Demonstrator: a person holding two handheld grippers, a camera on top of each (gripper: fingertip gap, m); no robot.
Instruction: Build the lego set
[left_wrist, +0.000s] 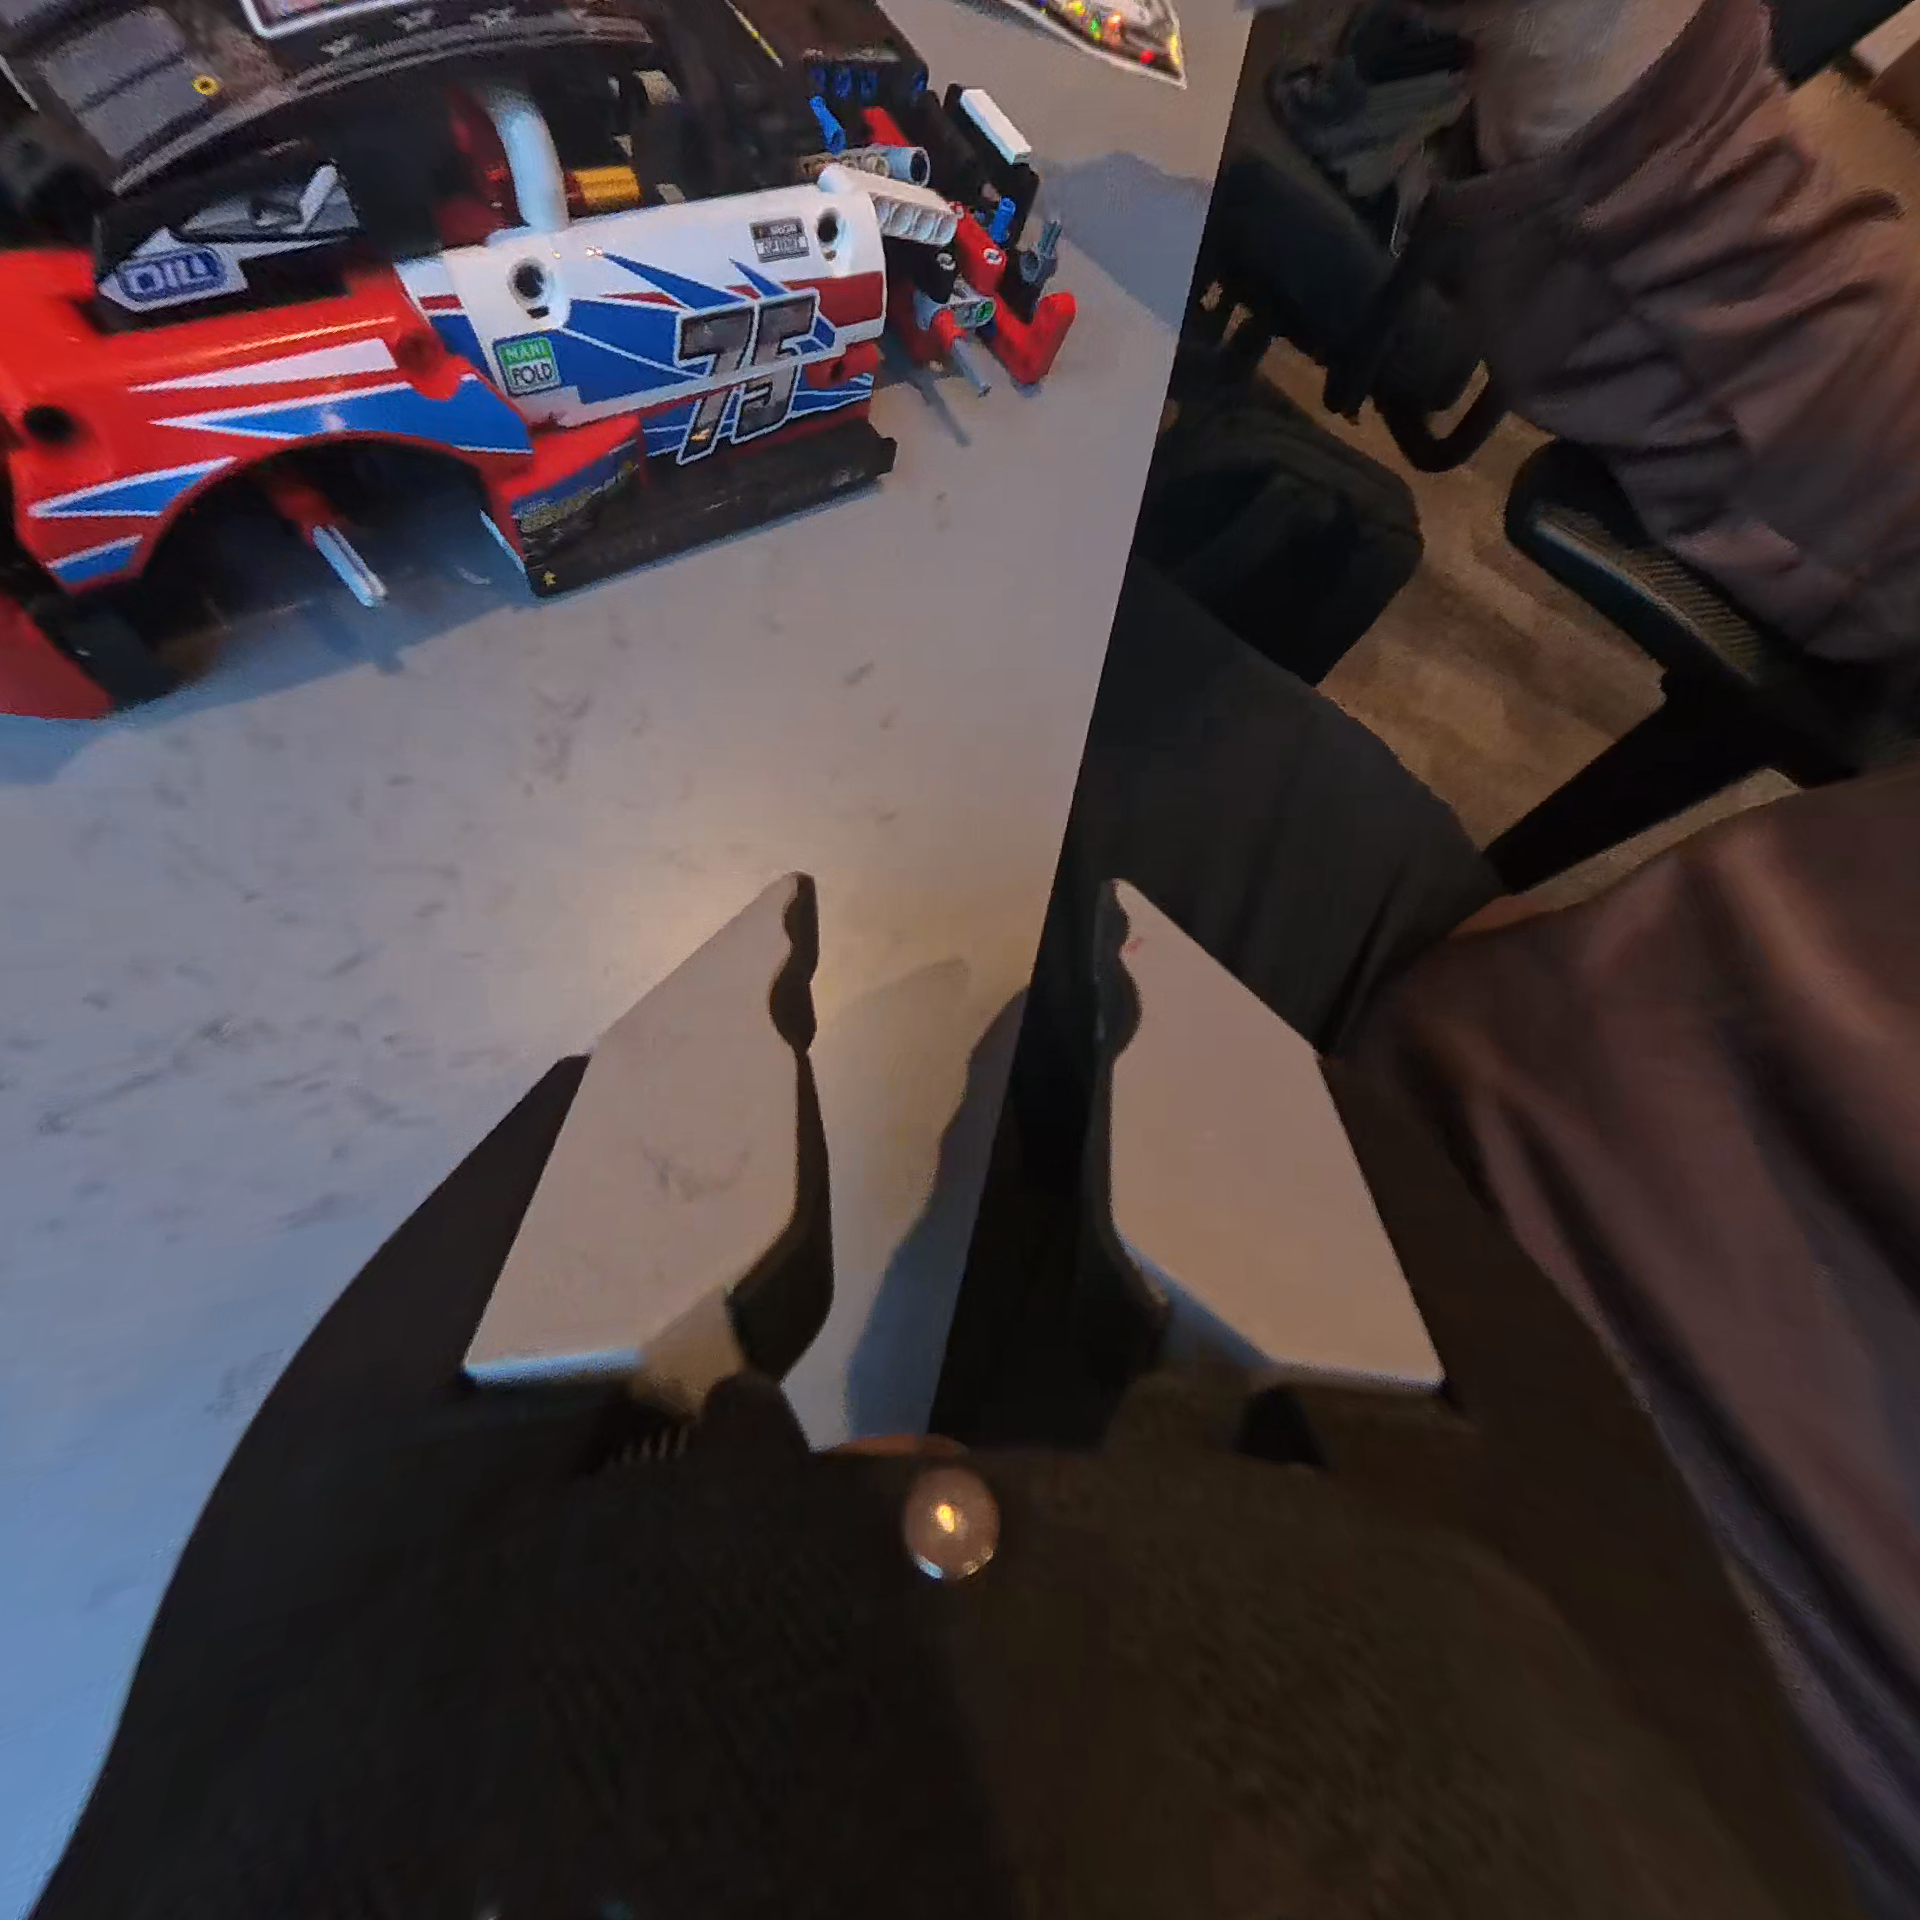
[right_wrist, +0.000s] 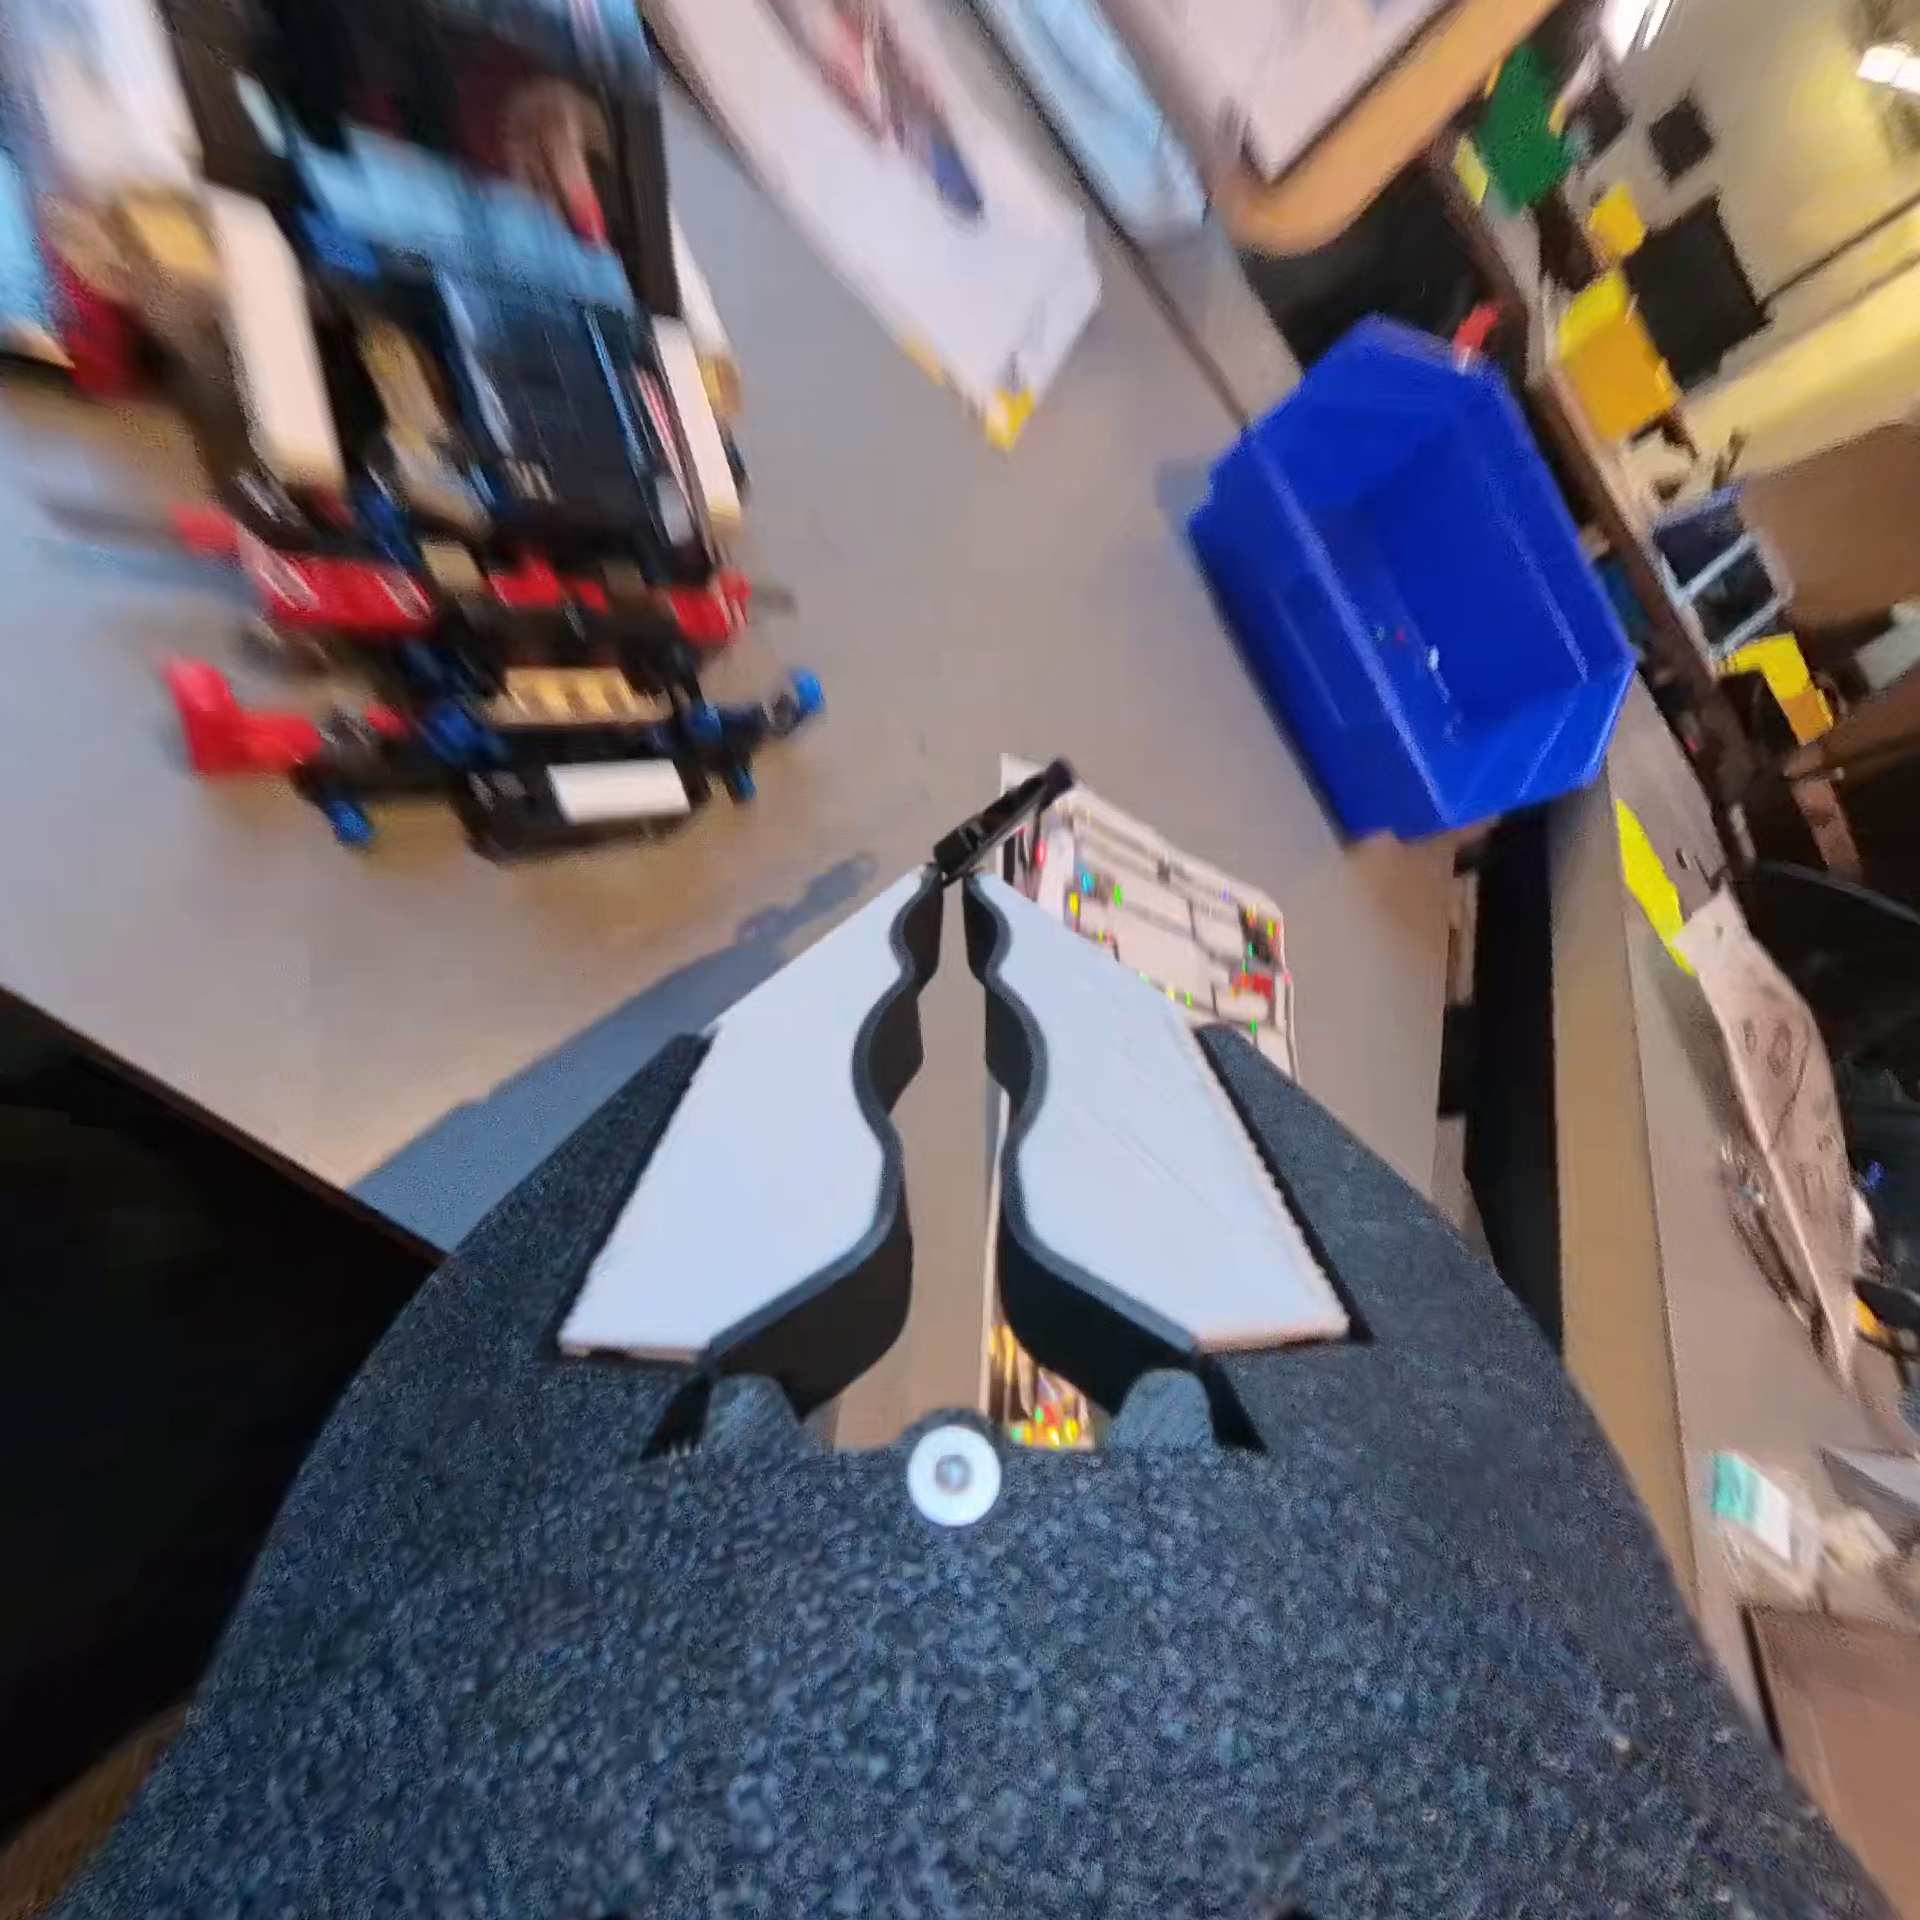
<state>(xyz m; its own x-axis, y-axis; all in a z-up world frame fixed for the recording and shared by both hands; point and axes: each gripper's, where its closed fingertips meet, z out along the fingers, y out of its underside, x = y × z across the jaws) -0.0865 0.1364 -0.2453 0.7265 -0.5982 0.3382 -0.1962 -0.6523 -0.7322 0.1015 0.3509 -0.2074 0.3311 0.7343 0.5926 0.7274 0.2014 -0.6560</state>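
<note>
The lego race car (left_wrist: 447, 353), red, white and blue with stickers on its side, stands on the grey table (left_wrist: 468, 883) at the upper left of the left wrist view, rear frame exposed. My left gripper (left_wrist: 961, 894) is open and empty over the table's right edge, well short of the car. In the blurred right wrist view the car (right_wrist: 499, 499) shows from its open rear end at the upper left. My right gripper (right_wrist: 945, 878) is shut on a small black lego piece (right_wrist: 1003, 816), held above the table to the right of the car.
A blue plastic bin (right_wrist: 1423, 582) stands on the table at the right. A sticker sheet (right_wrist: 1174, 925) lies under my right gripper and a booklet (right_wrist: 935, 197) lies behind. A person in a brown jacket (left_wrist: 1704, 312) and a dark chair (left_wrist: 1299, 790) are beside the table edge. My right fingertips sit around 30 cm from my left ones.
</note>
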